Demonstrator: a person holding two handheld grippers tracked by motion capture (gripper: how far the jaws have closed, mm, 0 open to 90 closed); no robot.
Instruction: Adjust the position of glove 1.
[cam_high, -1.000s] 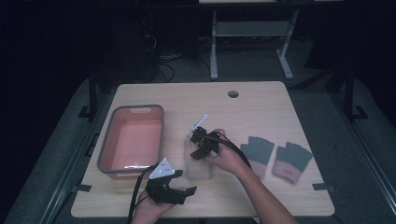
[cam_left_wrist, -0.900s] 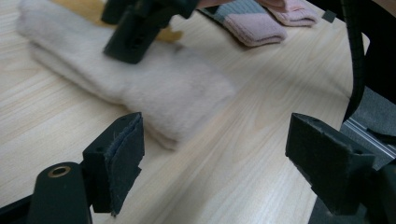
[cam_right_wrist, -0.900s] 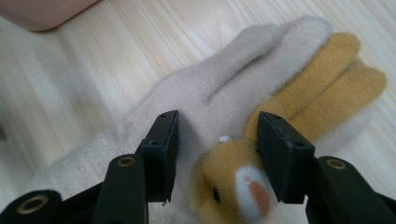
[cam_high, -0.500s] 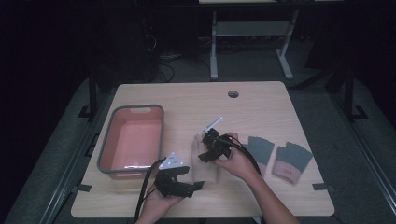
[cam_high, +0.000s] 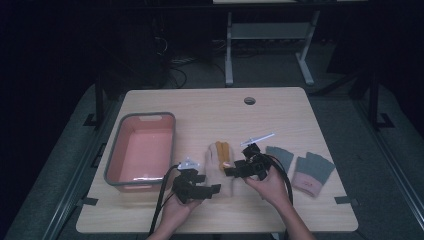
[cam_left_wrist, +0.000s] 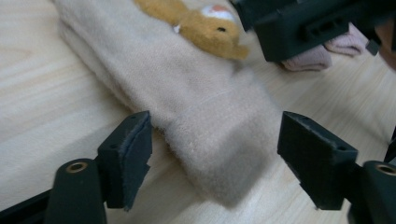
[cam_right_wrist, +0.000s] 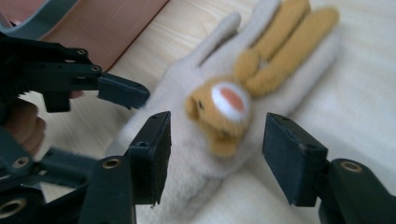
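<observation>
A beige glove (cam_high: 218, 167) with an orange bunny patch (cam_right_wrist: 224, 105) lies flat at the table's front middle. My left gripper (cam_high: 209, 183) is at its cuff (cam_left_wrist: 219, 140). In the left gripper view (cam_left_wrist: 217, 135) the cuff lies between the jaws, which have just been closing; the pads stand clear of the fabric. My right gripper (cam_high: 232, 167) comes in from the glove's right. In the right gripper view (cam_right_wrist: 217, 128) the bunny patch sits between its jaws, which have just been opening and do not press on it.
A pink tub with a grey rim (cam_high: 116, 160) stands at the left. Two grey gloves with pink cuffs (cam_high: 280, 156) (cam_high: 311, 172) lie at the right. A cable hole (cam_high: 249, 100) is at the back of the table.
The right gripper has slid right and toward the front edge, uncovering the glove. The left gripper has moved right, up to the cuff.
</observation>
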